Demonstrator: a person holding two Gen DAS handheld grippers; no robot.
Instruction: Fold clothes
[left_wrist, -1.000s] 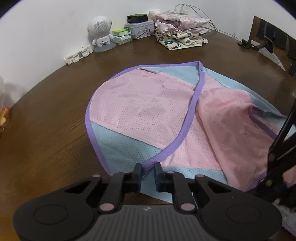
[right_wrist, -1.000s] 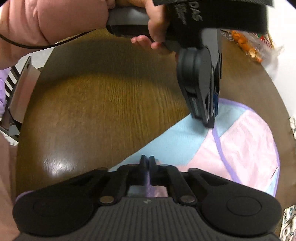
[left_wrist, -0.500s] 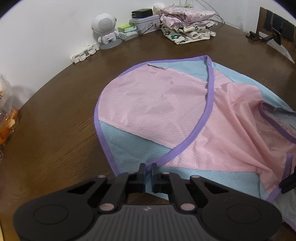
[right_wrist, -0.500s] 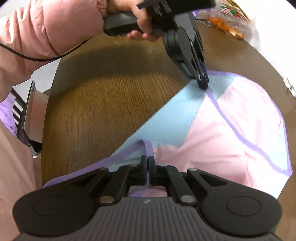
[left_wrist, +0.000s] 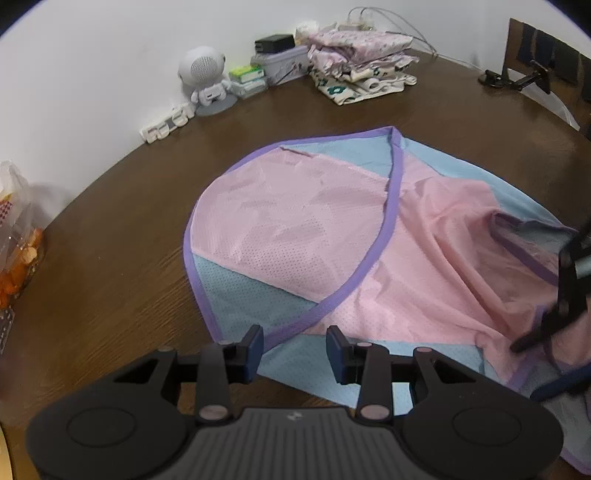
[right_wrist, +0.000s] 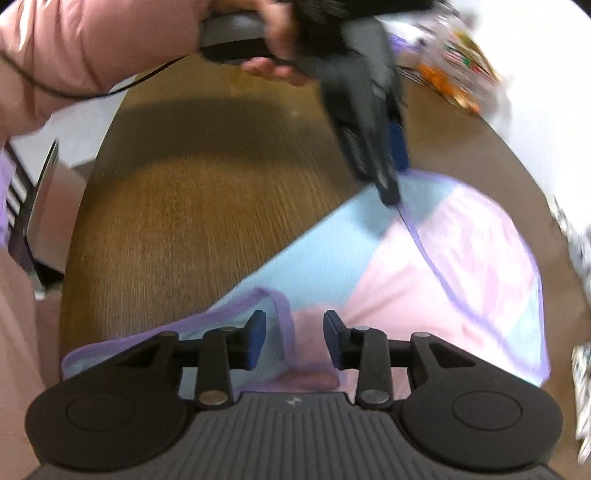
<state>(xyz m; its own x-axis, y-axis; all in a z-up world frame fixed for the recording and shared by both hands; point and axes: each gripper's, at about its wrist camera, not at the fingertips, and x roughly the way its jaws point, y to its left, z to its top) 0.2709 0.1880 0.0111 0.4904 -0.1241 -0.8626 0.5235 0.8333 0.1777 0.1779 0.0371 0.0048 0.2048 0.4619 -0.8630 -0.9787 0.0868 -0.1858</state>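
Note:
A pink and light-blue mesh garment (left_wrist: 317, 236) with purple trim lies spread on the brown wooden table (left_wrist: 110, 288). My left gripper (left_wrist: 294, 347) is open just above the garment's near edge, where a purple band crosses the blue panel. My right gripper (right_wrist: 294, 338) is open over a rumpled purple-trimmed corner of the same garment (right_wrist: 424, 266). The right gripper also shows at the right edge of the left wrist view (left_wrist: 565, 295). The left gripper shows in the right wrist view (right_wrist: 373, 147), its tips at the garment's far blue corner.
A stack of folded clothes (left_wrist: 360, 72), a white robot-shaped speaker (left_wrist: 205, 79), small boxes (left_wrist: 273, 61) and a power strip (left_wrist: 168, 123) stand along the far wall. A snack bag (left_wrist: 18, 240) lies at the left. A chair (left_wrist: 546, 59) stands at the back right.
Both grippers were shut on the garment's edges and have opened, letting the cloth go. The garment has settled flatter on the table.

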